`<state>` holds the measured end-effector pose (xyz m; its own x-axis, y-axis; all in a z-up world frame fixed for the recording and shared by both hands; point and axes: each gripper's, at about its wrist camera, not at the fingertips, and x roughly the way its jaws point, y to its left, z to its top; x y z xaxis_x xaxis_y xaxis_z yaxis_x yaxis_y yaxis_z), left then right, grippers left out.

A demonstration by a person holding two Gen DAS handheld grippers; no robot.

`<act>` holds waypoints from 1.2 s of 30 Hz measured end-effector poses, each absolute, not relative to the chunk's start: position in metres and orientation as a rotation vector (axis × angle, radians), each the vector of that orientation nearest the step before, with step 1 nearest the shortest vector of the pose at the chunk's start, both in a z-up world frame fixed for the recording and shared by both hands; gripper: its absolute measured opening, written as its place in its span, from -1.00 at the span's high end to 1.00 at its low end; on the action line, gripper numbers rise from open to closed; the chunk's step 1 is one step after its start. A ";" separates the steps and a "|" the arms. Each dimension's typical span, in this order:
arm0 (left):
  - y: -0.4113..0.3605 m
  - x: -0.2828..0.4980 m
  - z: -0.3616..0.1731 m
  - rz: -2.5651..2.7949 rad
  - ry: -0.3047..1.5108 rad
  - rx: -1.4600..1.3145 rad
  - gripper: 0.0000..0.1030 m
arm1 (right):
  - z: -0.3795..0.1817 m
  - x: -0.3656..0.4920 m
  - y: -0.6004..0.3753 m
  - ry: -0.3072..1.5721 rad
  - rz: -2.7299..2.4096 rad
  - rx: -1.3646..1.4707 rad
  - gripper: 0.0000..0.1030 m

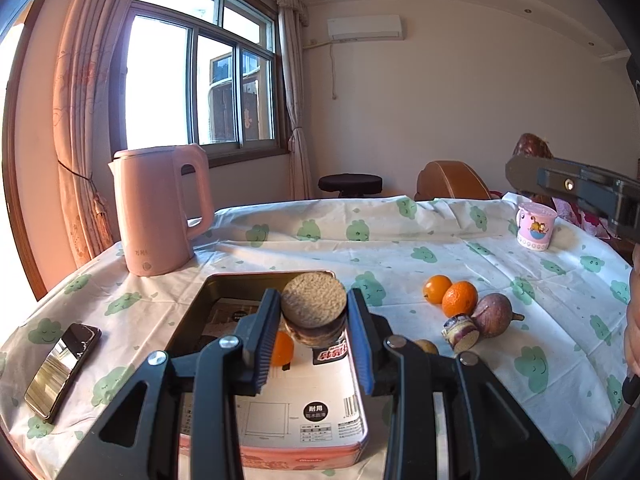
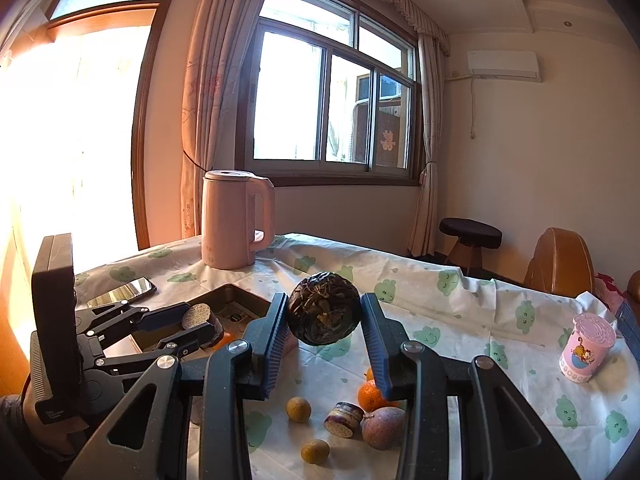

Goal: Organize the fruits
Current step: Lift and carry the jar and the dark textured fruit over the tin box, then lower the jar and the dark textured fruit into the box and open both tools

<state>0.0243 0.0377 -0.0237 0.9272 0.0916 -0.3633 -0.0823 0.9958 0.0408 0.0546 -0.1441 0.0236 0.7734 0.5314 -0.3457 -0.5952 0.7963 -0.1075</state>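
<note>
My left gripper [image 1: 314, 320] is shut on a short purple-skinned cane piece [image 1: 314, 304] with a beige cut face, held above the metal tin tray [image 1: 192, 312]. One orange [image 1: 282, 348] lies inside the tray. In the right wrist view my right gripper [image 2: 324, 320] is shut on a dark wrinkled round fruit [image 2: 324, 308], raised over the table. Below it lie two small brown fruits [image 2: 298, 409], another cane piece [image 2: 343, 419], a purple passion fruit [image 2: 383, 427] and an orange [image 2: 370, 395]. The left gripper [image 2: 202, 326] shows over the tray [image 2: 236, 298] there.
A pink kettle [image 1: 160, 208] stands behind the tray at the table's far left. A phone [image 1: 62, 368] lies left of the tray. A pink cartoon cup [image 1: 535, 226] sits at the far right. A stool [image 2: 470, 234] and a brown chair [image 2: 560, 260] stand beyond the table.
</note>
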 end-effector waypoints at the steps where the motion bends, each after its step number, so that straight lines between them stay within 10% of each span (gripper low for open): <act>1: 0.040 0.025 -0.024 0.096 0.374 0.025 0.31 | 0.025 0.055 -0.139 0.307 0.621 -0.221 0.25; 36: 0.120 0.042 -0.041 0.209 0.500 -0.007 0.31 | -0.047 0.094 -0.012 0.512 0.784 -0.311 0.24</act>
